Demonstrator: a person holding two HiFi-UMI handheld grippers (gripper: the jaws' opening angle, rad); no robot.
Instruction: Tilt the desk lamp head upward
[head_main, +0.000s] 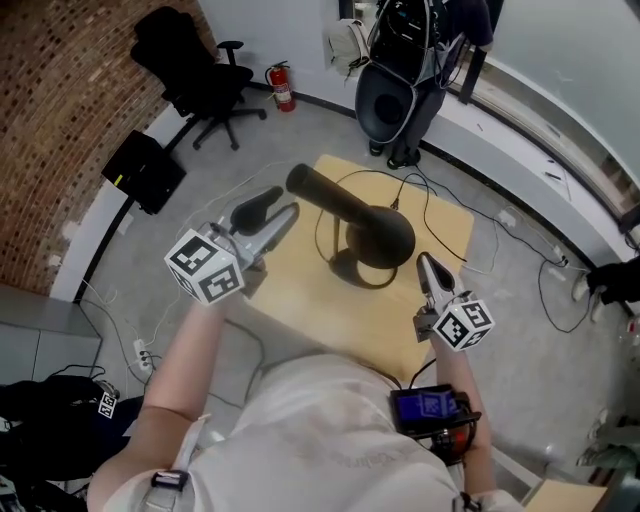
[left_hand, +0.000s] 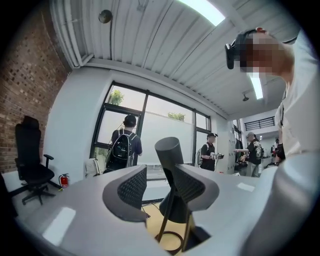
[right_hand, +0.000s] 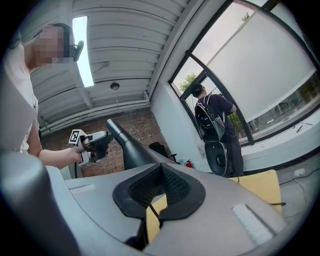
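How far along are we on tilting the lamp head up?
Done, it seems: the lamp head sits slanted, narrow end raised toward the left gripper. In hand: nothing; the left gripper's jaws are open beside that end, and the right gripper is shut and empty. Remaining: probably just backing off, unless it needs more tilt.

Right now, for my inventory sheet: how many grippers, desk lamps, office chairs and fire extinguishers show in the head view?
grippers: 2 (left gripper, right gripper)
desk lamp: 1
office chair: 1
fire extinguisher: 1
total: 5
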